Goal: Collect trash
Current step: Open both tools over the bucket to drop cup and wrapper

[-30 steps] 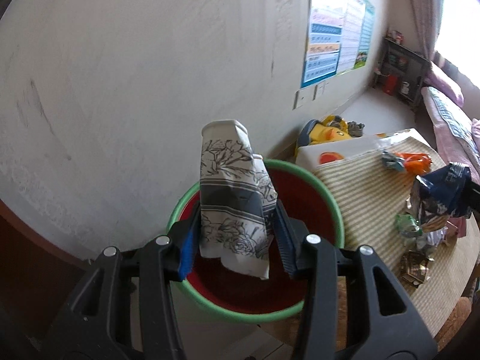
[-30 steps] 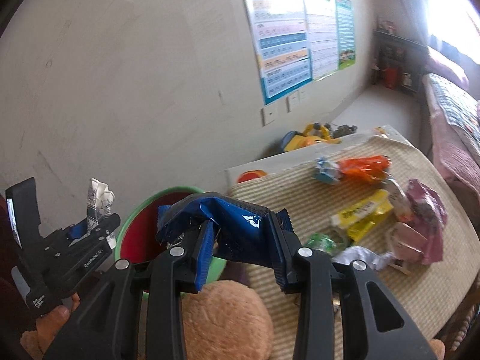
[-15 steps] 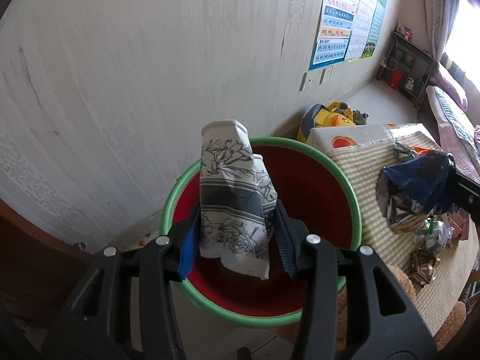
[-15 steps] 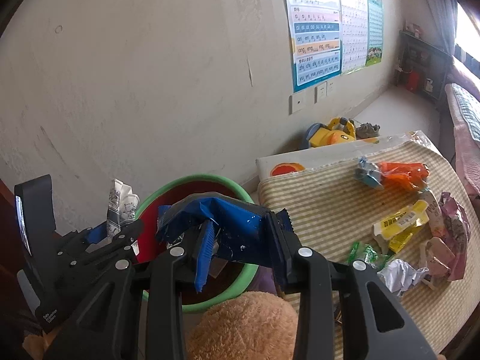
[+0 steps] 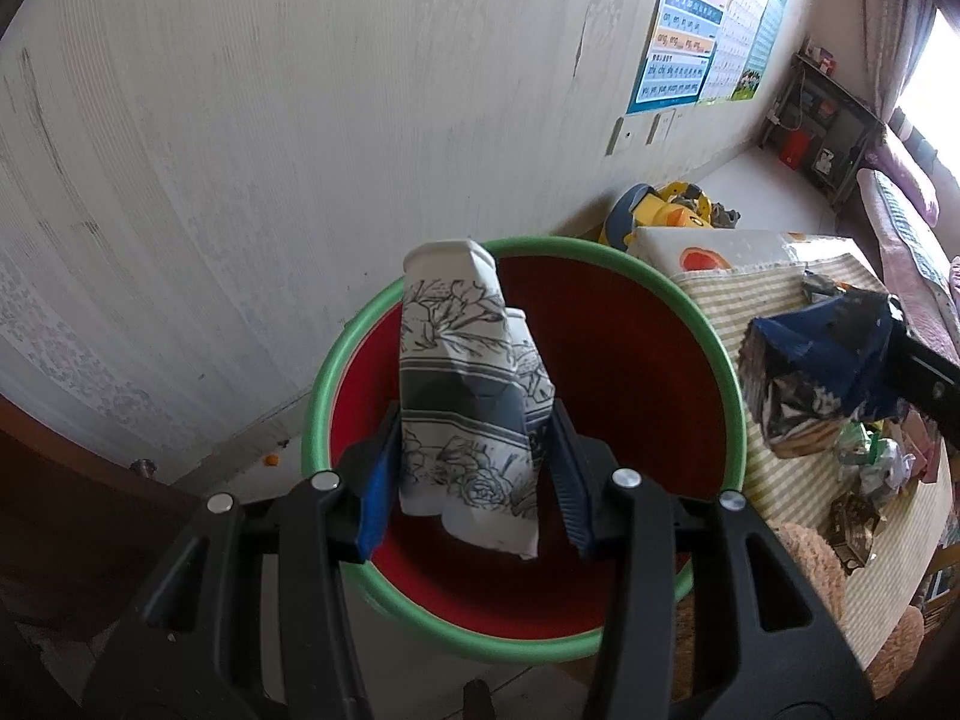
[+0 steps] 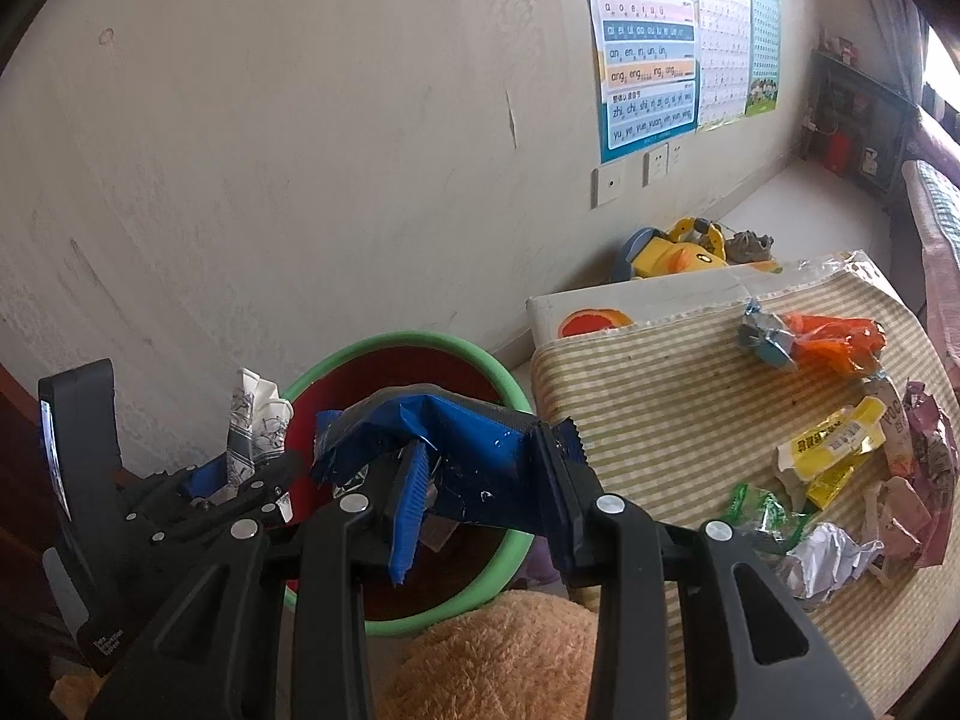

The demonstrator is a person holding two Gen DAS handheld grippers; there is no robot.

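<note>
Risk: I judge the blue foil wrapper (image 6: 456, 450), poised at the red basin's (image 5: 630, 360) 3 o'clock rim, could fall outside it if I let go now.

Left gripper (image 5: 474, 480): part-open, clamping the floral paper carton (image 5: 468, 396) over the basin's middle.

Right gripper (image 6: 480, 498): narrow, clamping the wrapper.

Remaining wrappers (image 6: 834, 450): on the striped mat (image 6: 660, 384), 3 o'clock.

A scuffed white wall (image 6: 300, 150) is hung with posters (image 6: 651, 60) at one o'clock; daylight is admitted at two o'clock.
</note>
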